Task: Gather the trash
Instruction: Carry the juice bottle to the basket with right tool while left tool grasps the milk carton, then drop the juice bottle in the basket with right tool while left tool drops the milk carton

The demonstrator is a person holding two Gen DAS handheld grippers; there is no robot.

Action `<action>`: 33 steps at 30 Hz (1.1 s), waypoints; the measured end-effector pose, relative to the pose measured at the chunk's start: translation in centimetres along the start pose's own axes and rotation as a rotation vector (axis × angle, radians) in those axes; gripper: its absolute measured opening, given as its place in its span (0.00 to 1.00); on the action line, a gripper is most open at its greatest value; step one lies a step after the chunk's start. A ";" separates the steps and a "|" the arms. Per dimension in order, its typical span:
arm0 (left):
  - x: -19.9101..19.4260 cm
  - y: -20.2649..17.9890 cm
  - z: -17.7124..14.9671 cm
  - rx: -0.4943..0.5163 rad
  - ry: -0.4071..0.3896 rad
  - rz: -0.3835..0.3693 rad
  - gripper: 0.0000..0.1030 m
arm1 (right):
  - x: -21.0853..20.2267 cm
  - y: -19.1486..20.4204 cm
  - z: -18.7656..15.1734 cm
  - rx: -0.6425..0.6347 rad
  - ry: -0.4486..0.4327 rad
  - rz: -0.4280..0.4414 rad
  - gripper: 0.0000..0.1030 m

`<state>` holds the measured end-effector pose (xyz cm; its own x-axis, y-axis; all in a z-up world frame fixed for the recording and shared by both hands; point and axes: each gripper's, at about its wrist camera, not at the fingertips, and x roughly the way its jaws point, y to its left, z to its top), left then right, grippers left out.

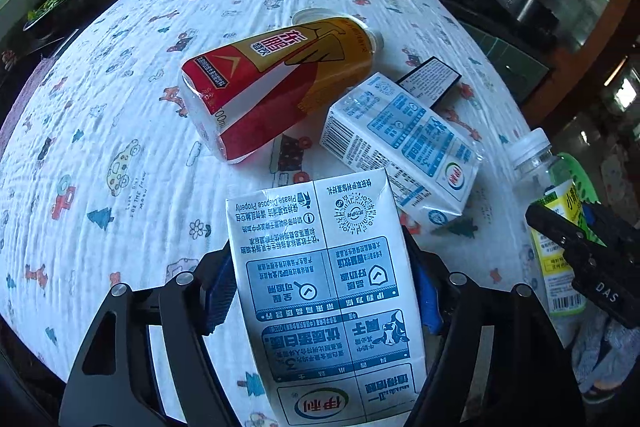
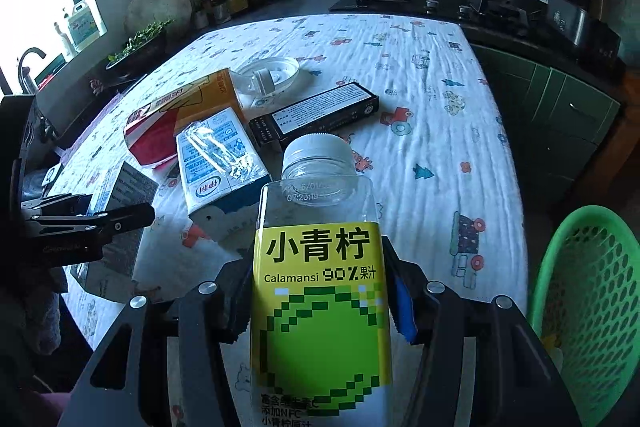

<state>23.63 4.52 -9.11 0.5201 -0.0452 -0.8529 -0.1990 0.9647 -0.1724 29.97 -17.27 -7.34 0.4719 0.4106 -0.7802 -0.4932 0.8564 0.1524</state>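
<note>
Trash is only partly gathered: a milk carton (image 1: 320, 291) is clamped in the left gripper (image 1: 316, 291) and a juice bottle (image 2: 320, 291) in the right gripper (image 2: 316, 303), near the green basket (image 2: 592, 307), while a red bottle (image 1: 276, 83), second carton (image 1: 404, 143) and black box (image 2: 316, 115) are left farther off.

Middle of the table's jammed: red-and-gold bottle (image 1: 280, 83), milk carton (image 1: 404, 151) and black box (image 1: 430, 83) piled touching each other; the left stretch of the printed tablecloth (image 1: 100, 107) is bare, easy pass there. Right side's open cloth too, up to the green basket (image 2: 592, 307) off the table edge.
</note>
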 end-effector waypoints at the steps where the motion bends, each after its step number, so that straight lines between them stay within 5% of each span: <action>1: -0.5 0.0 -0.1 0.002 -0.002 -0.018 0.69 | -0.5 -0.3 0.0 0.009 -0.006 0.002 0.52; 9: -4.5 -2.2 -0.2 0.071 -0.053 -0.129 0.69 | -5.4 -5.3 -0.8 0.128 -0.089 -0.059 0.52; 16: -6.0 -6.2 1.5 0.140 -0.077 -0.235 0.69 | -7.8 -14.5 -2.1 0.272 -0.095 -0.220 0.52; 24: -5.0 -11.1 3.6 0.211 -0.079 -0.303 0.69 | -4.2 -24.0 -5.3 0.425 0.043 -0.347 0.52; 33: -2.8 -16.4 4.7 0.307 -0.054 -0.337 0.69 | -0.7 -27.3 -7.4 0.459 0.161 -0.392 0.52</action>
<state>29.36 -9.95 -1.62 0.5579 -0.3642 -0.7457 0.2400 0.9310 -0.2751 37.71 -43.20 -15.44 0.4203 0.0170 -0.9072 0.0757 0.9957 0.0538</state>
